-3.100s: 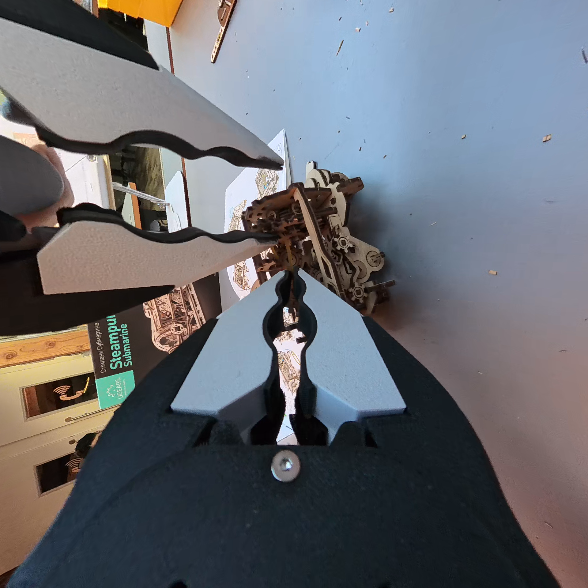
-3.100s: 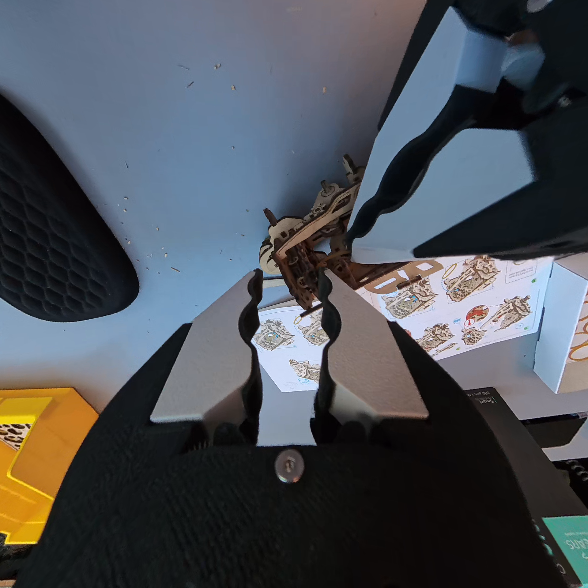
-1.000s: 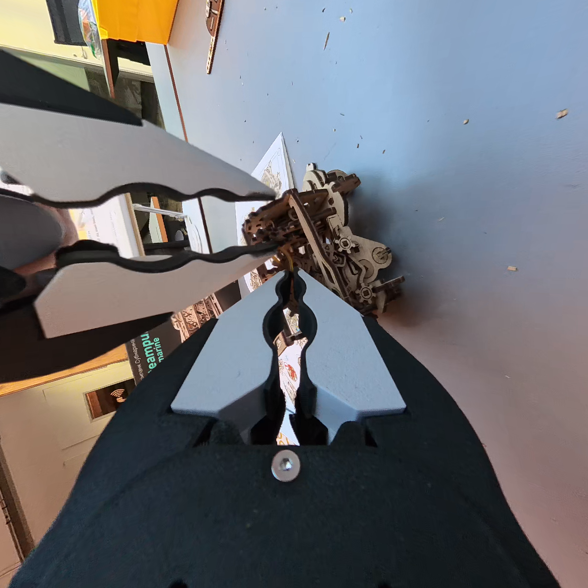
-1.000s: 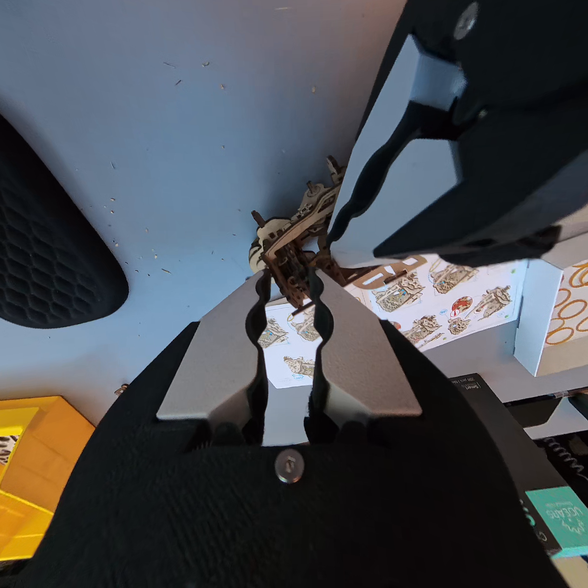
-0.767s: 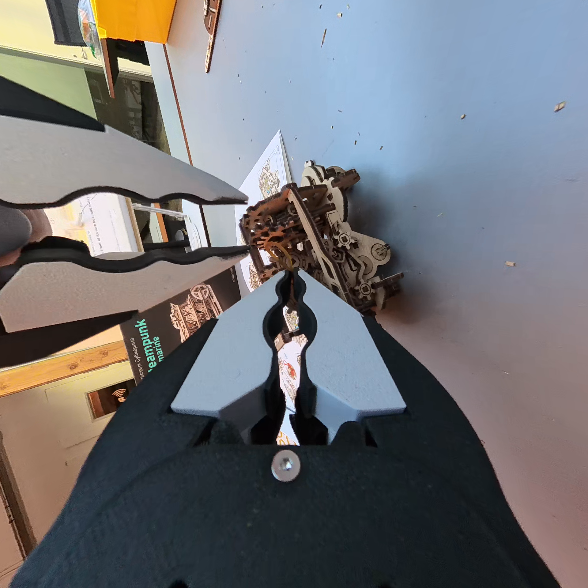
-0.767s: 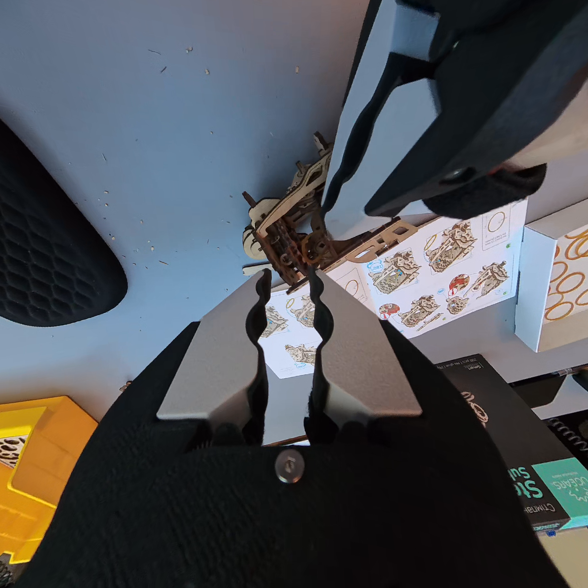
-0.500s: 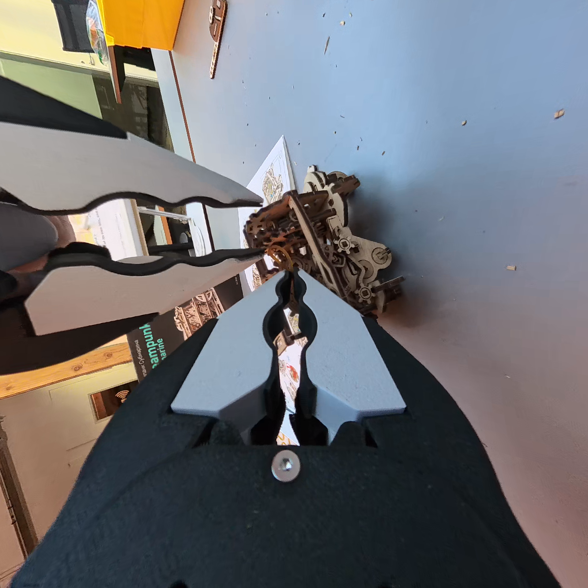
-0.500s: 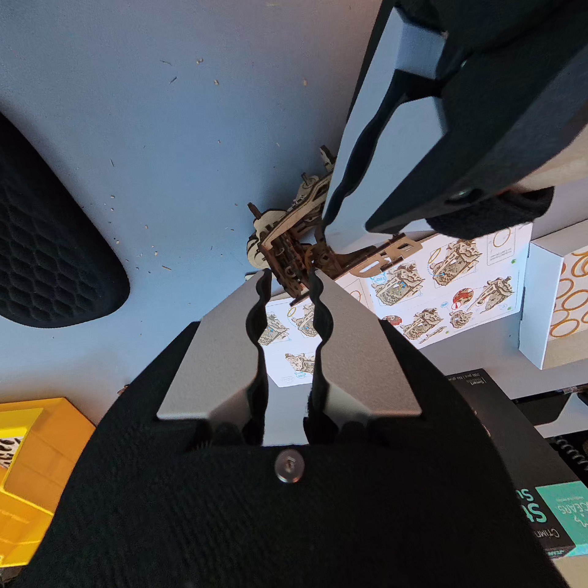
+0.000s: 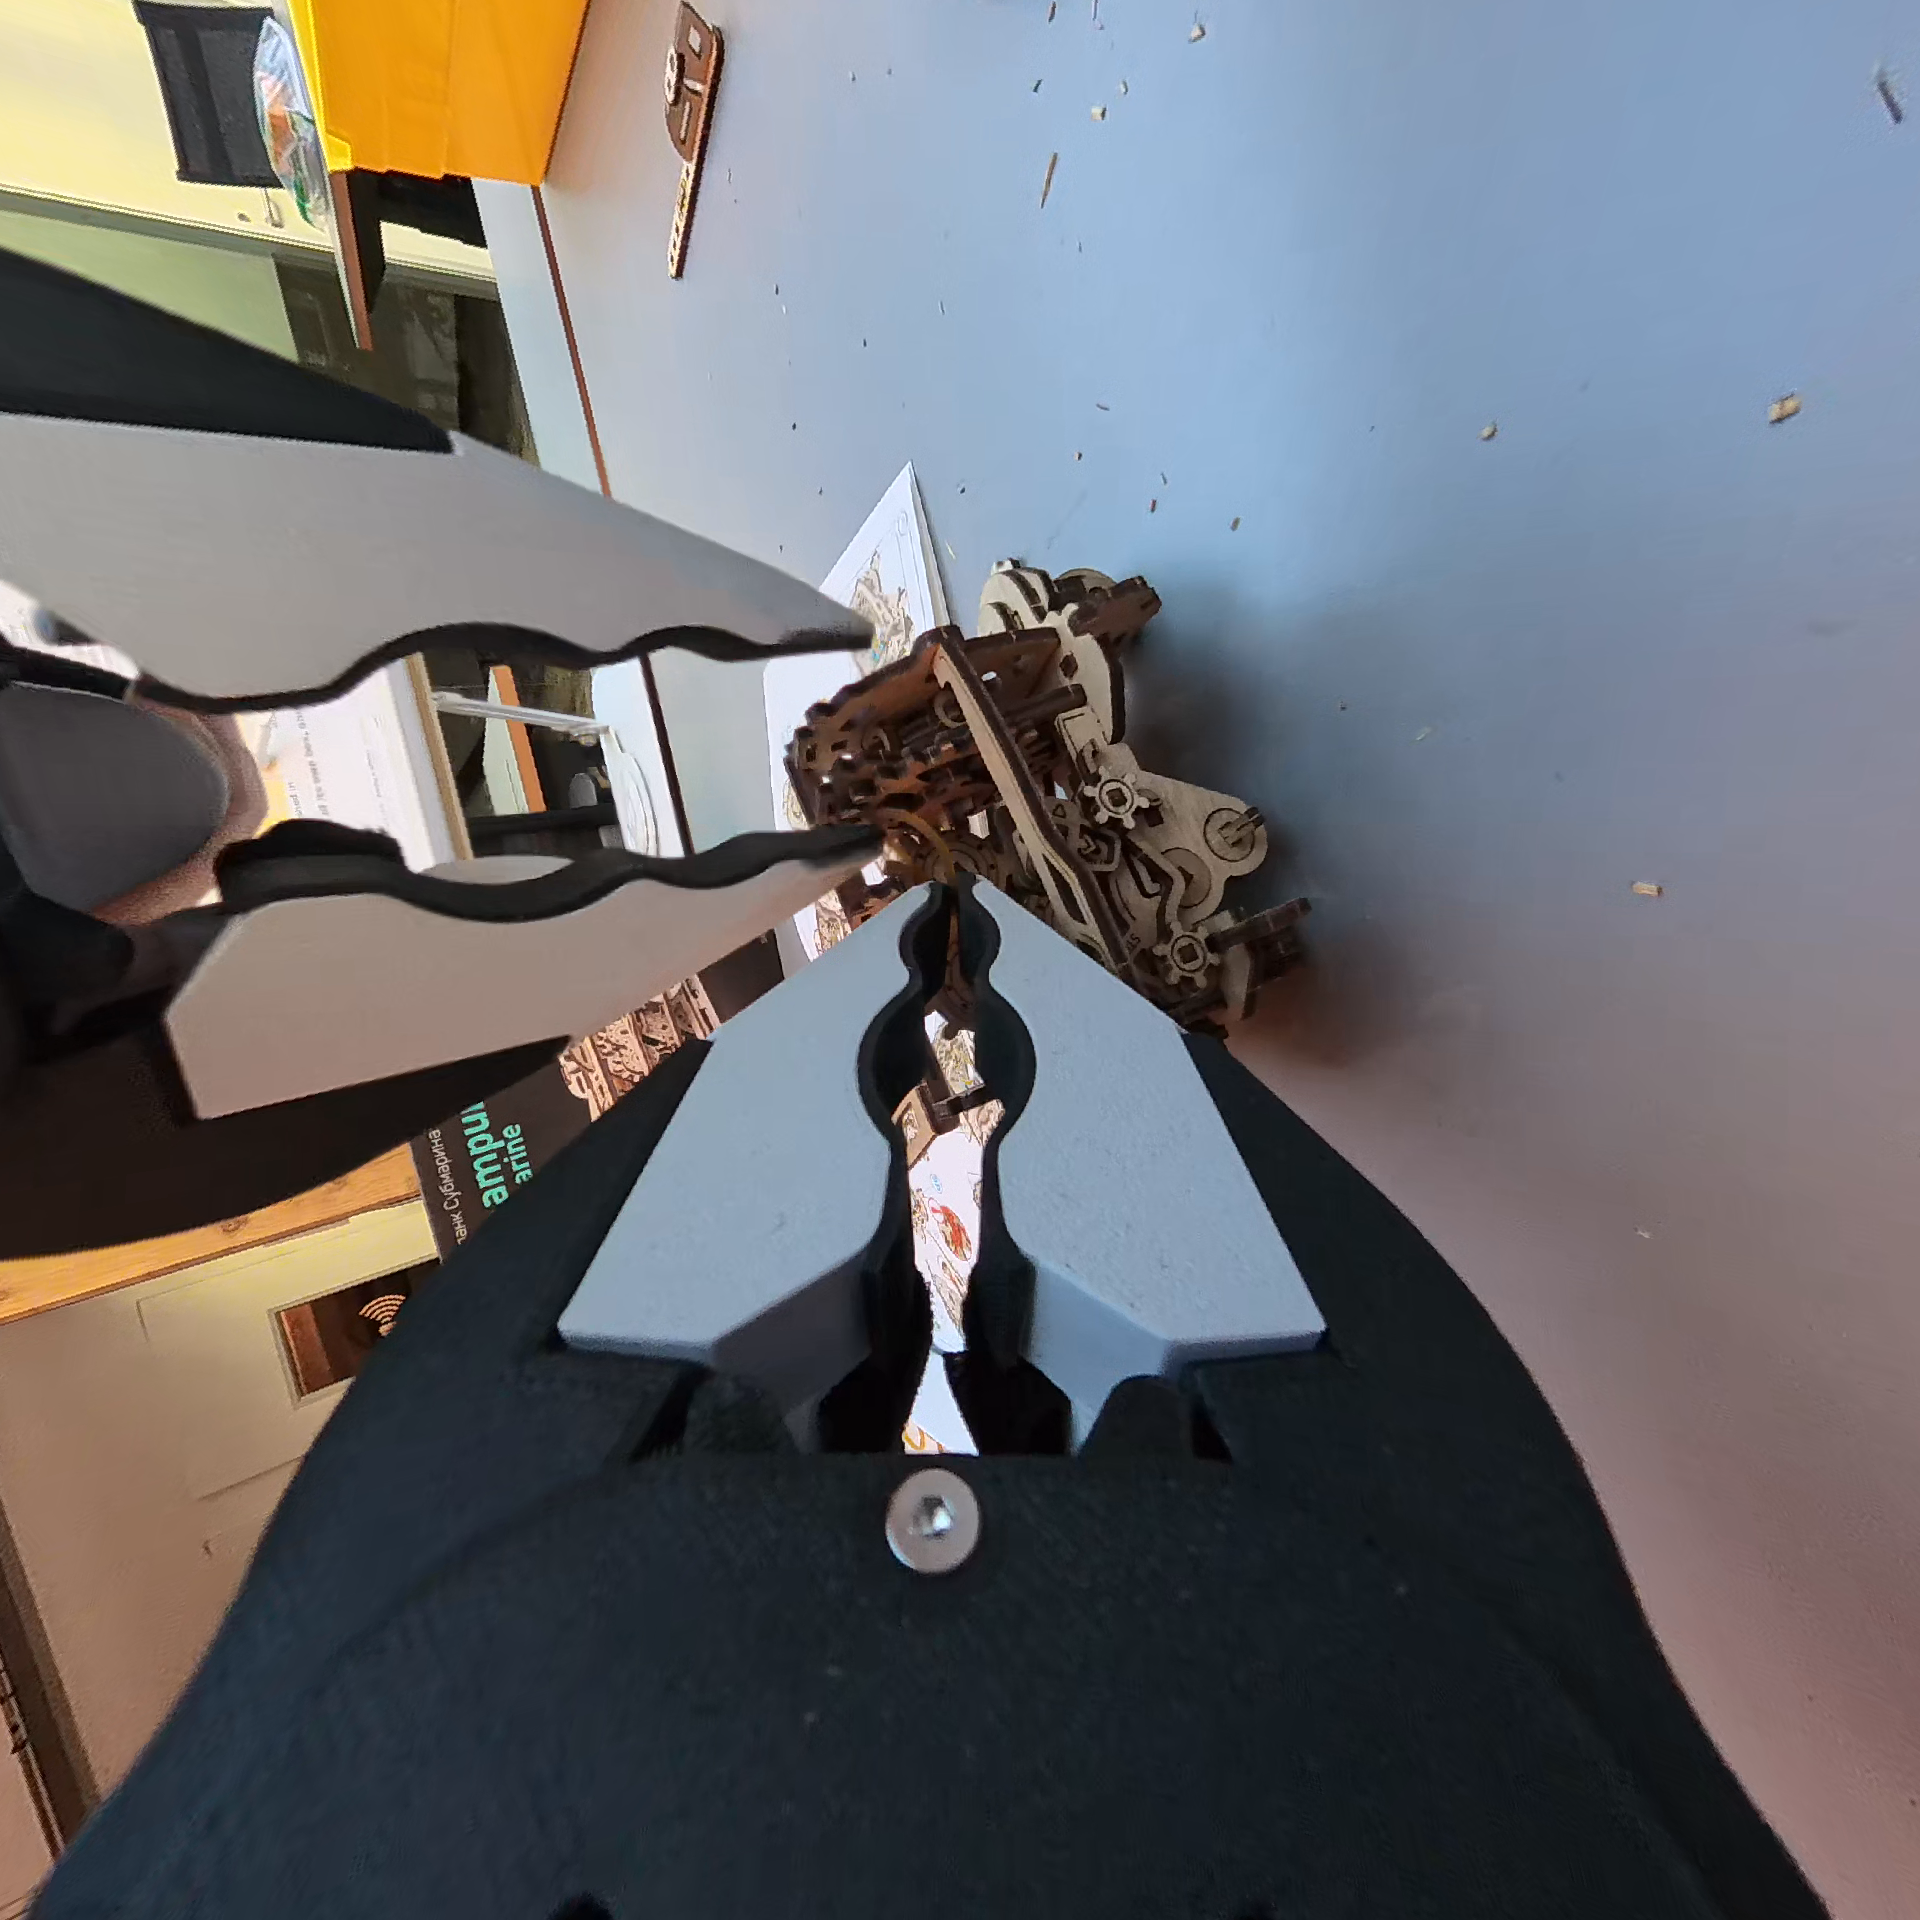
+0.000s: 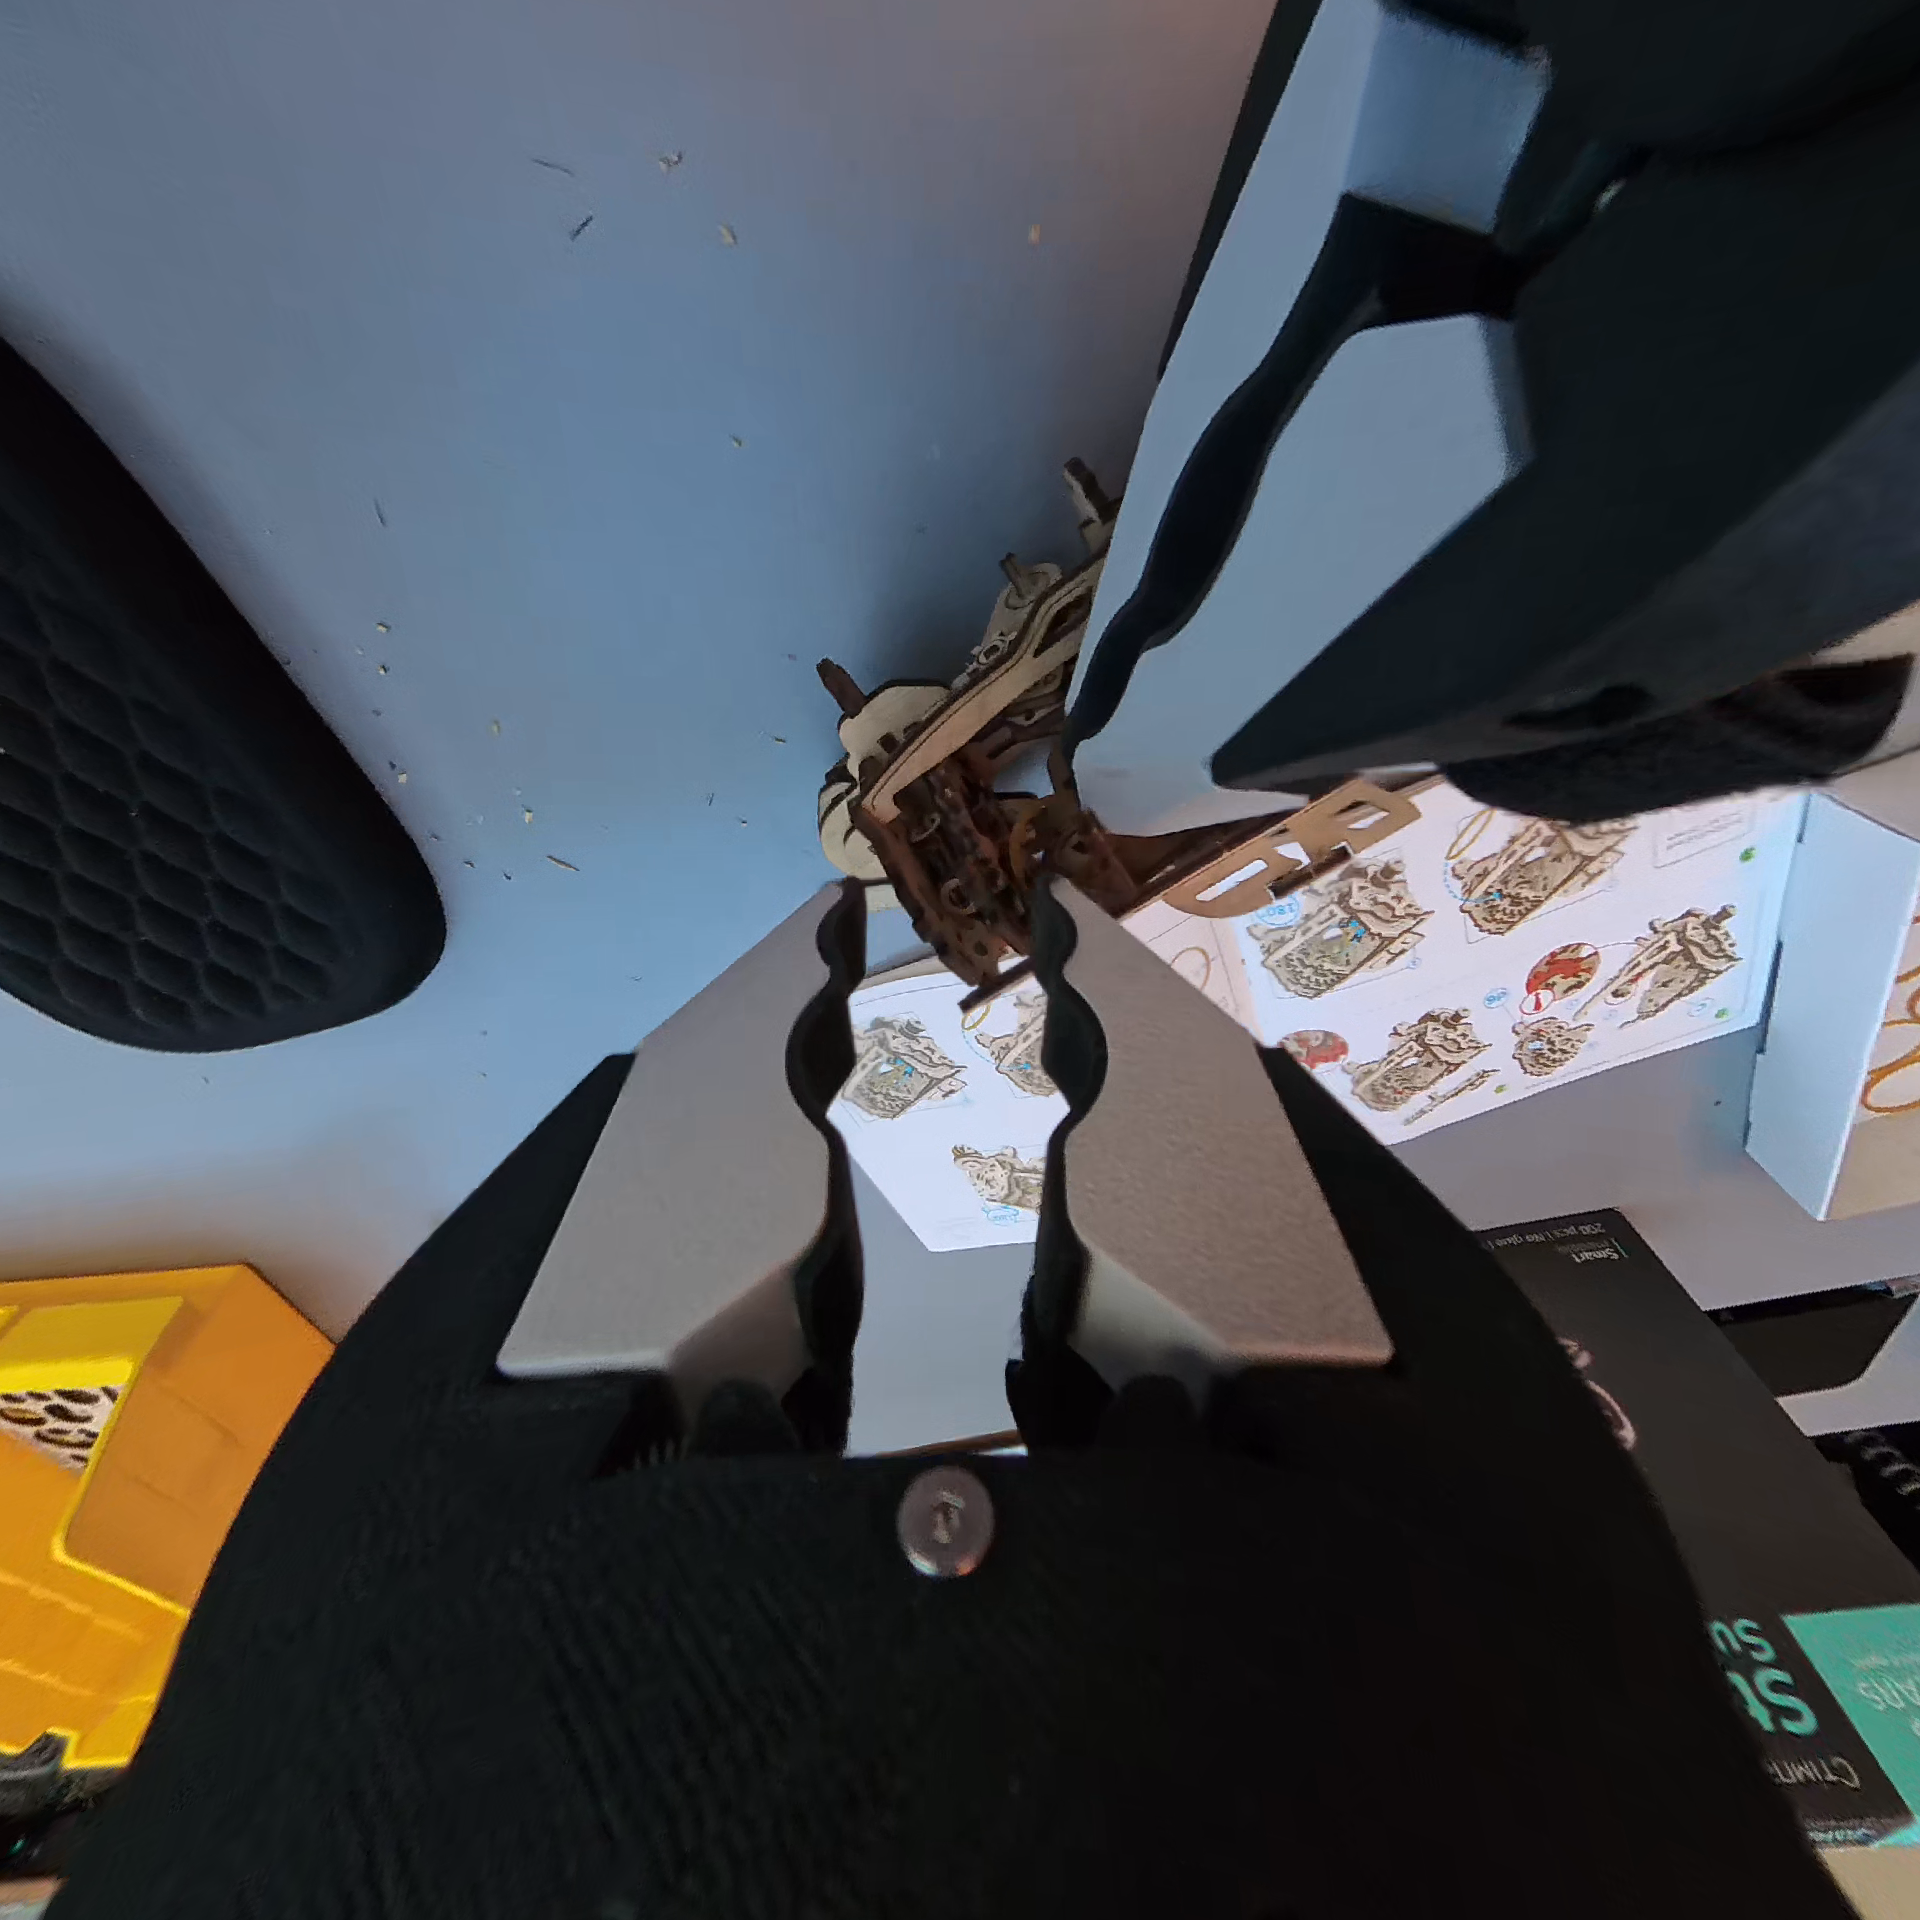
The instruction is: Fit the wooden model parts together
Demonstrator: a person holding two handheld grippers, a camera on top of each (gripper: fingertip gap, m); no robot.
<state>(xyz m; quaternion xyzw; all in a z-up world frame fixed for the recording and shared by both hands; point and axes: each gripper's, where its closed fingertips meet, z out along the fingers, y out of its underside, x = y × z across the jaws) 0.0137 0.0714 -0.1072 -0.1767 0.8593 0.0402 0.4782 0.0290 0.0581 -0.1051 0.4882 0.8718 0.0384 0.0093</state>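
The brown wooden model (image 9: pixel 1049 790) lies on the blue-grey table (image 9: pixel 1455 312), partly over an instruction sheet. My left gripper (image 9: pixel 951 896) is shut on a thin wooden part at the model's near edge; a small orange ring (image 9: pixel 925 844) sits just beyond its tips. My right gripper (image 10: pixel 940 899) is open, its fingertips on either side of the model's dark end (image 10: pixel 951 862). In the left wrist view the right gripper (image 9: pixel 868 738) comes in from the left. In the right wrist view the left gripper (image 10: pixel 1075 743) comes down from the upper right, and a flat pale wooden strip (image 10: pixel 1288 842) sticks out below it.
The instruction sheet (image 10: pixel 1455 997) lies under and beside the model. A yellow bin (image 10: pixel 135 1455) and a black honeycomb pad (image 10: pixel 156 779) lie to the left, a black box (image 10: pixel 1662 1455) and a white box (image 10: pixel 1839 987) to the right. A loose wooden piece (image 9: pixel 691 114) lies far off. Wood chips dot the table.
My right gripper's jaws have opened a little wider around the model's end. The left gripper stays shut in the same place. The pale strip has come more into sight.
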